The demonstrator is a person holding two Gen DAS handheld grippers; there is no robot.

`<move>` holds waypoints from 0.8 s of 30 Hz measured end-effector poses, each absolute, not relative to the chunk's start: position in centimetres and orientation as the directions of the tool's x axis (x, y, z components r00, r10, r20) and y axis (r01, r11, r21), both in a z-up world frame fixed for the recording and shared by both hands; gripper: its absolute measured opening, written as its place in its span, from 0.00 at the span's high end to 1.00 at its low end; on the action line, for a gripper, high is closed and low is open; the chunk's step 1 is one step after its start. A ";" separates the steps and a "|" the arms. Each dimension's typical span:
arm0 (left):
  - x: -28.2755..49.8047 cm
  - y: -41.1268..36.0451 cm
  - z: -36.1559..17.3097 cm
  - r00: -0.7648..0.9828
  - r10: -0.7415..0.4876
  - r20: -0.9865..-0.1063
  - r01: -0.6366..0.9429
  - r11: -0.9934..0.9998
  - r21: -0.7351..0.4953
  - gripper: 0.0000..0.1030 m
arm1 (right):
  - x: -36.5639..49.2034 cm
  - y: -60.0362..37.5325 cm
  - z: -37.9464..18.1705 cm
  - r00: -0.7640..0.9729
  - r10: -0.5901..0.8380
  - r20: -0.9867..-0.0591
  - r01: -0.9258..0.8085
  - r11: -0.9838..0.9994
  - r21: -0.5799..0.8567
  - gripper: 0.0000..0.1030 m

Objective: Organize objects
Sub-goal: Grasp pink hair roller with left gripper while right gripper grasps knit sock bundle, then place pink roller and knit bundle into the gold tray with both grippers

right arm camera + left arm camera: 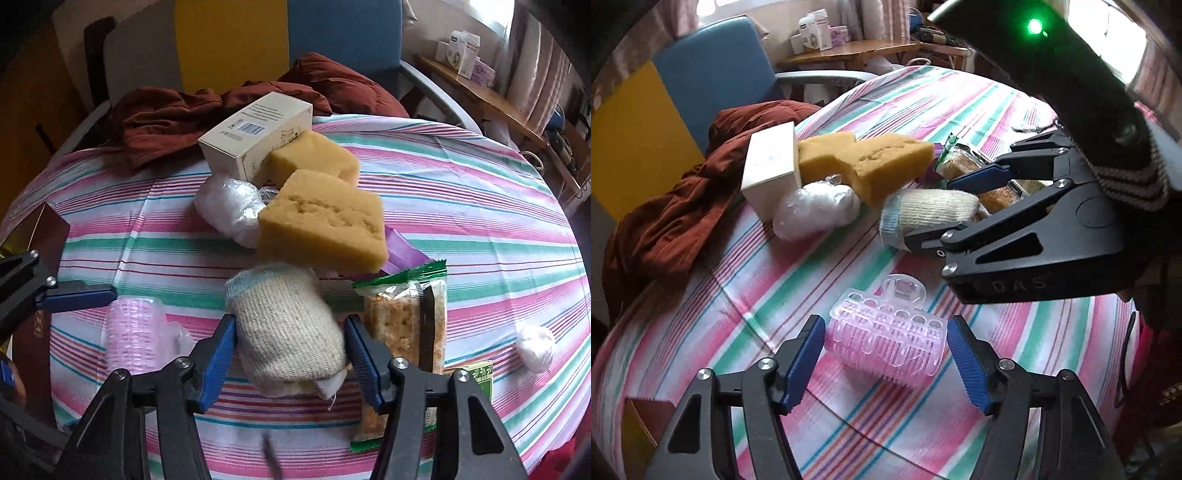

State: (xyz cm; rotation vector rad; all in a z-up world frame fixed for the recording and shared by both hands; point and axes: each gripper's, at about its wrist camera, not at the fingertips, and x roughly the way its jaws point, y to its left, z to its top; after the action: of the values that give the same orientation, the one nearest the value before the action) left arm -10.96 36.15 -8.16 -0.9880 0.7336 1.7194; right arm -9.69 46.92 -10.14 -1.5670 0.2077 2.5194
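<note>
A pink plastic hair clip [892, 334] lies on the striped tablecloth [775, 295] between the open fingers of my left gripper [886, 363]; it also shows in the right wrist view [135, 332]. My right gripper [290, 360] is open around a rolled cream sock [291, 332], which also shows in the left wrist view [927, 214]. Behind lie a yellow sponge [325, 227], a cream box [258, 129], a white plastic bundle [231, 206] and a cracker packet [402, 325].
A dark red cloth [672, 221] hangs over the table's far side by a blue chair [716, 77]. A small white ball [535, 345] and a green pack [476, 373] lie at right. A brown box [40, 236] sits at the left edge.
</note>
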 end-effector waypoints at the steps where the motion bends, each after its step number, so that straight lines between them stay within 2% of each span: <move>1: -10.8 36.1 -8.1 -0.185 0.454 -0.872 -0.937 -0.349 0.017 0.33 | -9.6 47.0 -10.0 -0.437 0.055 -0.898 -0.211 -0.976 0.043 0.44; 16: -8.9 25.9 -2.4 -0.331 0.517 -0.789 -0.753 -0.649 -0.110 0.33 | -8.6 43.8 -7.1 -0.562 -0.088 -0.823 -0.070 -0.986 0.153 0.44; 24: -7.8 17.5 -1.5 -0.442 0.476 -0.760 -0.581 -0.797 -0.162 0.33 | -7.8 41.2 -6.0 -0.575 -0.173 -0.800 -0.009 -0.976 0.218 0.44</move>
State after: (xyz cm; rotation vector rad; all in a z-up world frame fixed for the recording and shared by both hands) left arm -7.80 17.51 -1.51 -1.1240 0.1627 2.2346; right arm -7.80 41.24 -5.99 -1.4847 0.3220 2.8554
